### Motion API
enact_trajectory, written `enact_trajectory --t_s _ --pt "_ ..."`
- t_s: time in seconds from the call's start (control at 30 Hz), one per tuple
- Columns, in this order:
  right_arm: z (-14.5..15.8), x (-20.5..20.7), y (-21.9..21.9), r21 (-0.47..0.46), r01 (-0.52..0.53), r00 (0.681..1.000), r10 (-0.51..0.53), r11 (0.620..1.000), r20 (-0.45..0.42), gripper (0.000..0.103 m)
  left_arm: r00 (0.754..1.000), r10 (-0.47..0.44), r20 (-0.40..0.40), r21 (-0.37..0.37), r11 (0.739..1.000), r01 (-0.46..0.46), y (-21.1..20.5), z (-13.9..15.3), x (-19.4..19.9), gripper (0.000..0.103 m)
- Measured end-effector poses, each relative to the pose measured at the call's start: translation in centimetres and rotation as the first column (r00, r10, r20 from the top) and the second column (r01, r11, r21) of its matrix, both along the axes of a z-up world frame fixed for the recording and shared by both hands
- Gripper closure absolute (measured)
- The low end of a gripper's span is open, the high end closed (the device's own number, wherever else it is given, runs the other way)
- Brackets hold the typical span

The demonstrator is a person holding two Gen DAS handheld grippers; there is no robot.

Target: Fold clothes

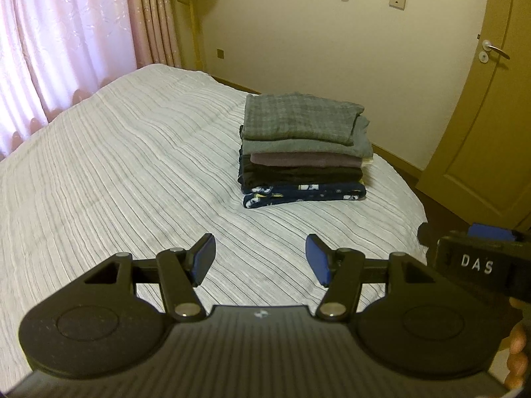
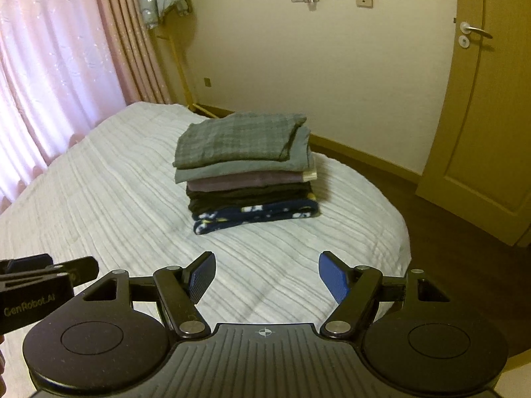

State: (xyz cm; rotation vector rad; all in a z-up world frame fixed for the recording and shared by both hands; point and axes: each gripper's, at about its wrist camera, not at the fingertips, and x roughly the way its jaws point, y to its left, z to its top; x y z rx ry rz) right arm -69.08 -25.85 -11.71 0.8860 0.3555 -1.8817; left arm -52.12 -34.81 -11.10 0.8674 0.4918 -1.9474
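Note:
A neat stack of folded clothes (image 1: pixel 300 152) (image 2: pixel 247 169) sits on the white striped bedspread (image 1: pixel 132 165) (image 2: pixel 116 205), a grey checked piece on top and a dark blue patterned one at the bottom. My left gripper (image 1: pixel 260 260) hovers open over bare bedspread, short of the stack and a little to its left. My right gripper (image 2: pixel 267 277) is open too, with nothing between its blue pads, just in front of the stack. Each gripper's body shows at the edge of the other's view.
Pink curtains (image 1: pixel 66 43) hang along the left of the bed. A yellow-brown door (image 1: pixel 491 116) (image 2: pixel 481 116) stands at the right, with dark floor (image 2: pixel 398 192) past the bed's far and right edges. A coat stand (image 2: pixel 172 49) with a pale jacket is in the corner.

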Motion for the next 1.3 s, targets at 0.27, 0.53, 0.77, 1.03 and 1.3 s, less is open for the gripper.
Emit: enact_trajectory --t_s 0.27,0.53,0.77,1.03,1.3 --pt "0.0 -2.5 -1.0 0.014 -0.029 1.000 0.029 0.999 -0.009 0.031 1.000 0.012 -0.024 0.010 1.000 -0.012 -0.7 -0.2 -2.2 0.047" --pt "-0.6 -5.3 -2.8 0.053 -0.078 0.997 0.077 0.996 0.014 0.031 0.998 0.054 -0.029 0.027 0.998 -0.054 -2.0 -1.0 -4.6 0.047" --pt "-1.7 -7.4 -4.4 0.084 -0.098 0.995 0.097 0.992 0.023 0.031 0.996 0.084 -0.016 0.052 0.995 -0.083 -3.3 -2.1 -6.3 0.047" --pt "-3.1 -8.7 -6.3 0.123 -0.133 0.991 0.129 0.983 0.043 0.031 0.994 0.112 0.001 0.081 0.990 -0.111 -4.7 -3.4 -7.3 0.047" --pt "-4.2 -9.4 -8.3 0.153 -0.159 0.987 0.152 0.975 0.060 0.031 0.992 0.123 0.020 0.108 0.986 -0.124 -6.4 -4.7 -8.1 0.047"
